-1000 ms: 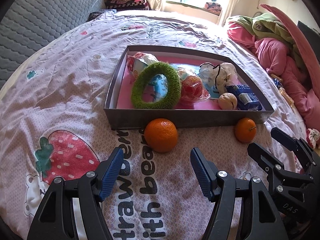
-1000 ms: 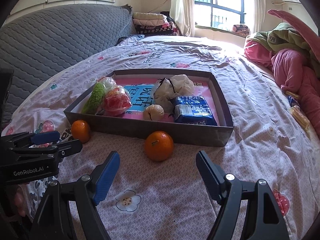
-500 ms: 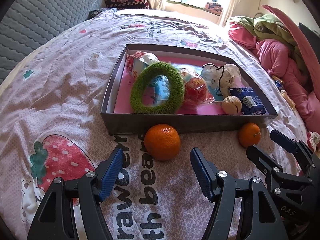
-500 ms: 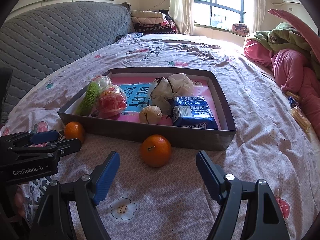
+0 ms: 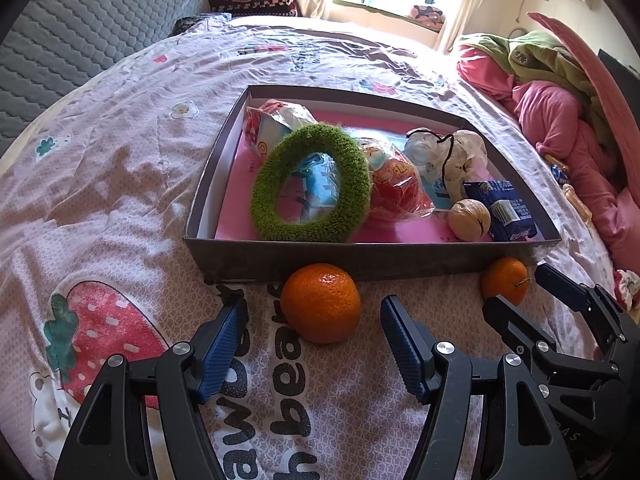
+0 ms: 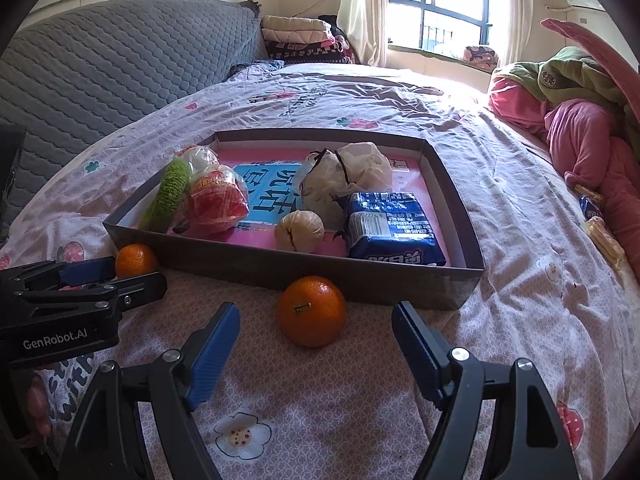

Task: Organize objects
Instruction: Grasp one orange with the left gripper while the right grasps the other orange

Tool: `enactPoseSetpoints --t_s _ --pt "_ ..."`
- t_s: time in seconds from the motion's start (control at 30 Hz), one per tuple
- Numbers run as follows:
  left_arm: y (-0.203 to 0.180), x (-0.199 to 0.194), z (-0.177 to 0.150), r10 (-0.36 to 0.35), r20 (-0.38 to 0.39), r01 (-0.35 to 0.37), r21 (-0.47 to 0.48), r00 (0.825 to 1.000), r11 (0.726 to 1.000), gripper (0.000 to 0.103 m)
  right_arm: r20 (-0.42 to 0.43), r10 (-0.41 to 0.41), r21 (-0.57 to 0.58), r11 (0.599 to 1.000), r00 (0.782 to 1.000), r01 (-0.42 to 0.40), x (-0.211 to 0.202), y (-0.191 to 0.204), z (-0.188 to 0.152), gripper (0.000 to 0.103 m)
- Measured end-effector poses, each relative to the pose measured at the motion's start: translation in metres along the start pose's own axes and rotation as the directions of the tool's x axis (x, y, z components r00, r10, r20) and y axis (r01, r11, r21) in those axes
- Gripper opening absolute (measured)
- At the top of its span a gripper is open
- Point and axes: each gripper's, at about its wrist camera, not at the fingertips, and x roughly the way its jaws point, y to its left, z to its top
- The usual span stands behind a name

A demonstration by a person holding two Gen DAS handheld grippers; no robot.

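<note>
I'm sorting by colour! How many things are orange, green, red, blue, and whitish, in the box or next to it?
Orange: 2, orange, small orange
Green: 1, ring
Red: 1, bag
Blue: 1, packet
Whitish: 3, pouch, walnut, wrapper
Total: 8

Daylight pours in from the window (image 6: pixel 440 12) at the far end, blowing out the bedsheet (image 6: pixel 452 88) right below it into white glare, while the sheet farther from the window stays evenly lit with soft shadows. Both views are sharp, no blur. Heavy fisheye though: everything bends away from the window and the corners go black.
</note>
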Motion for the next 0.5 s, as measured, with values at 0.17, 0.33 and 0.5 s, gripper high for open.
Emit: enactPoseSetpoints --t_s 0.17,0.33,0.5 --pt "-0.004 0.005 0.001 -0.001 0.004 0.001 0.007 1.000 1.000 0.071 -0.013 -0.007 0.003 1.000 1.000 0.007 0.006 -0.001 0.001 0.077" --pt "-0.007 0.009 0.002 0.000 0.005 0.000 0.005 1.000 1.000 0.071 -0.027 -0.010 -0.004 1.000 1.000 0.010 0.012 0.000 0.002 0.070" --pt "-0.009 0.011 0.003 0.003 0.006 -0.003 0.007 1.000 1.000 0.069 -0.043 -0.012 -0.009 1.000 0.999 0.012 0.018 0.001 0.002 0.061"
